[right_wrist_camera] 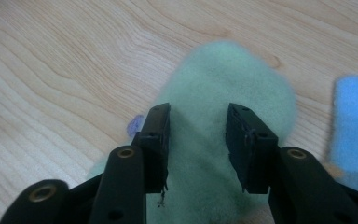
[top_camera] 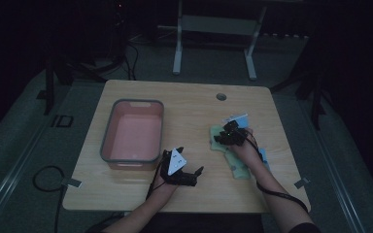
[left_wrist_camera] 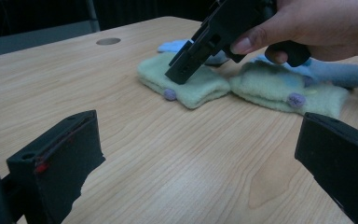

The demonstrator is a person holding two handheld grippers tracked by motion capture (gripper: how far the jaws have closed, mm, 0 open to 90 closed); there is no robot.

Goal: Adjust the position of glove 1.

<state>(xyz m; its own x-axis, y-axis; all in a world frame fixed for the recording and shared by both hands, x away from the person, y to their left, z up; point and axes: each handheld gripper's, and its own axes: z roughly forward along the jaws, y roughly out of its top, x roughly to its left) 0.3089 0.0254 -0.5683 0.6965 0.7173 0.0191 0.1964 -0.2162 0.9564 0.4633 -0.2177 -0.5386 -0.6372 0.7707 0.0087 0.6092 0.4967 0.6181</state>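
Observation:
A pale green fuzzy sock [right_wrist_camera: 223, 74] with a small purple dot [right_wrist_camera: 134, 125] lies flat on the wooden table. My right gripper [right_wrist_camera: 198, 121] points down onto it, jaws part-way apart and astride the fabric, which looks flat between them. From the left gripper view, the right gripper [left_wrist_camera: 182, 72] has its tips resting on that sock [left_wrist_camera: 196, 88], and a second green sock [left_wrist_camera: 270, 91] lies beside it. My left gripper [left_wrist_camera: 200, 140] hovers low over bare wood with its jaws wide and nothing between them. From above, the left gripper [top_camera: 192, 158] is at the table's front middle and the right gripper [top_camera: 218, 137] is over the socks.
Blue socks [left_wrist_camera: 335, 74] lie behind and partly under the green ones, with another [right_wrist_camera: 354, 112] just right of the jaws. A grey-rimmed pink bin [top_camera: 138, 102] stands at the left of the table. A round cable hole [top_camera: 221, 96] sits near the far edge.

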